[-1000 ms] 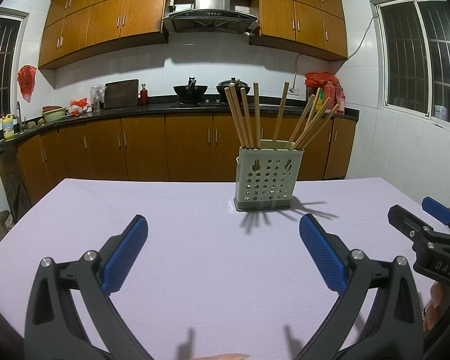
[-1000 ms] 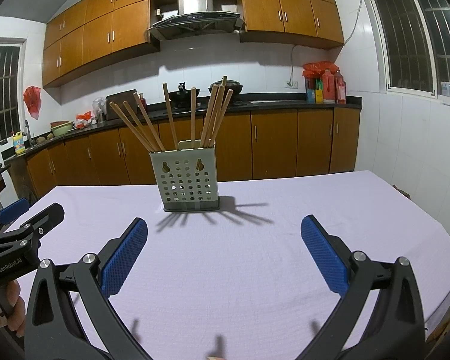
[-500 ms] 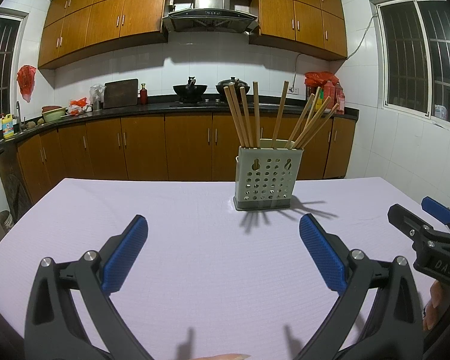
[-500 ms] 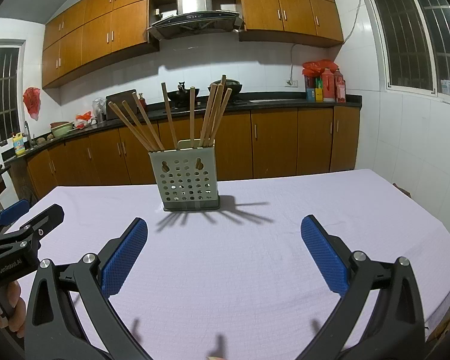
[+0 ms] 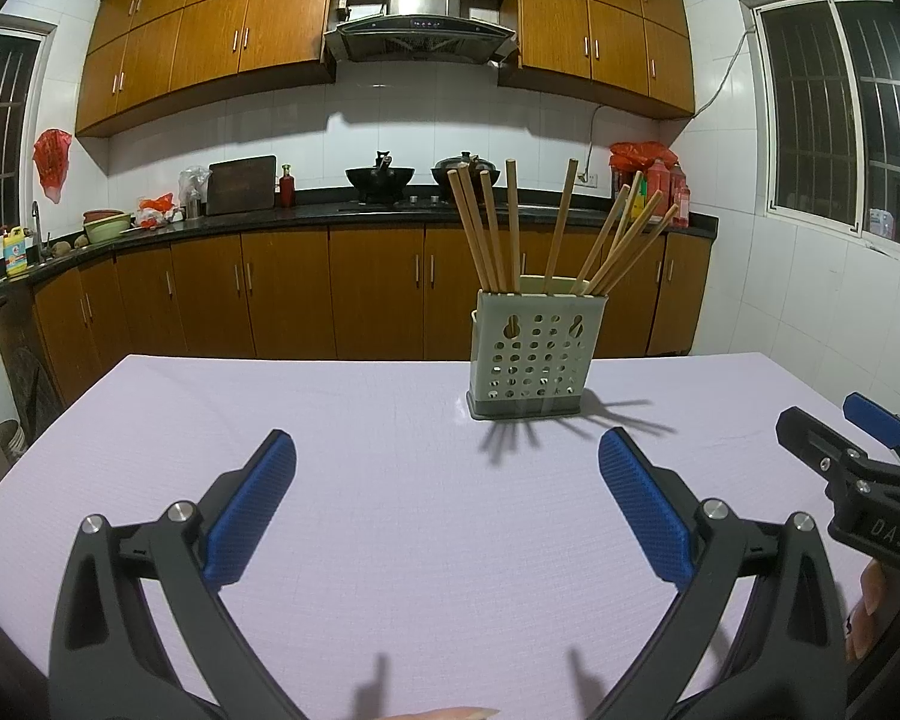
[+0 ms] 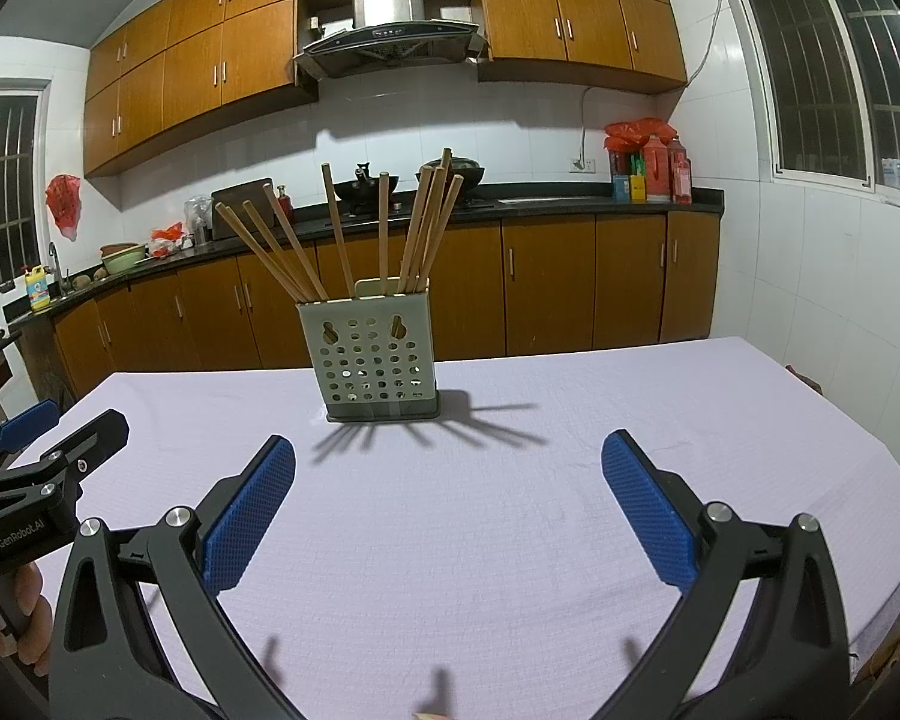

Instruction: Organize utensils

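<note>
A pale green perforated utensil holder [image 5: 537,354] [image 6: 372,351] stands upright on the lilac tablecloth [image 5: 390,510] [image 6: 510,480], toward the far side. Several wooden chopsticks [image 5: 504,228] [image 6: 384,228] fan out of its top. My left gripper [image 5: 447,450] hovers open over the near cloth, nothing between its blue pads [image 5: 252,510]. My right gripper [image 6: 448,447] is open too and holds nothing. Each gripper appears at the edge of the other's view: the right one [image 5: 852,456], the left one [image 6: 48,456]. Both sit well short of the holder.
Wooden base cabinets and a dark counter [image 5: 330,216] run behind the table, carrying woks, bottles and bowls. Barred windows [image 5: 840,120] line the right wall. The table's right edge [image 6: 882,480] drops off near my right gripper. A hand [image 6: 24,606] grips the left tool.
</note>
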